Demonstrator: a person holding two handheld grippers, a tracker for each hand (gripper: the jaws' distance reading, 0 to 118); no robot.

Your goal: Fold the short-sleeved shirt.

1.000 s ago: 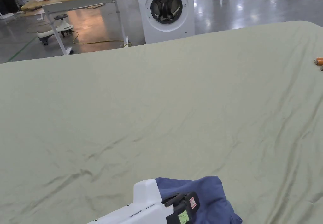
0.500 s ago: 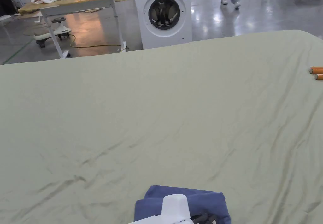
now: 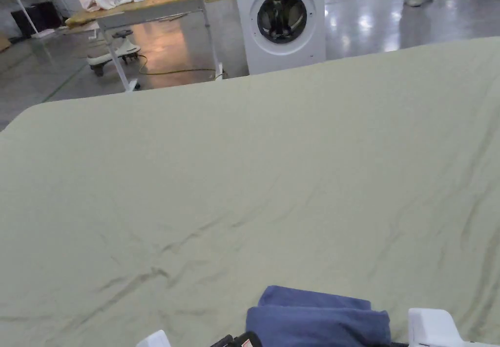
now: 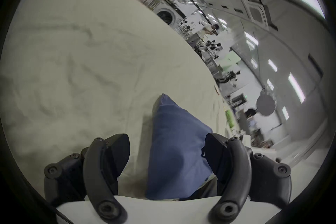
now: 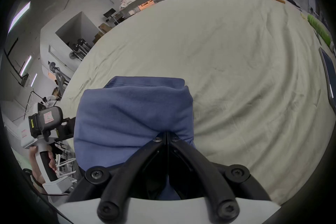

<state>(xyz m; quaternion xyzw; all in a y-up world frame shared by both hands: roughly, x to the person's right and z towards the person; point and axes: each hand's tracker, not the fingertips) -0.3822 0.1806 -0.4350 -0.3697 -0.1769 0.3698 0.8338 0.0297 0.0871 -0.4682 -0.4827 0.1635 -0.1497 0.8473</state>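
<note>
The soft blue knit short-sleeved shirt (image 3: 317, 319), folded thick, lies bottom centre on the pale green cloth-covered bench (image 3: 244, 177). The right gripper (image 5: 166, 134) pinches its near edge; the left gripper (image 4: 167, 153) gapes, fingers (image 4: 118, 151) released. Limp and light, it looks best gripped through all layers.

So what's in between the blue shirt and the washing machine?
Just bare green sheet between the folded blue shirt and the washing machine, then a strip of shiny floor, in the head view.

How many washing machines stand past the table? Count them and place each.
1. The washing machine stands on the floor beyond the far edge of the green-covered table, right of a workbench. Others may be out of frame.
</note>
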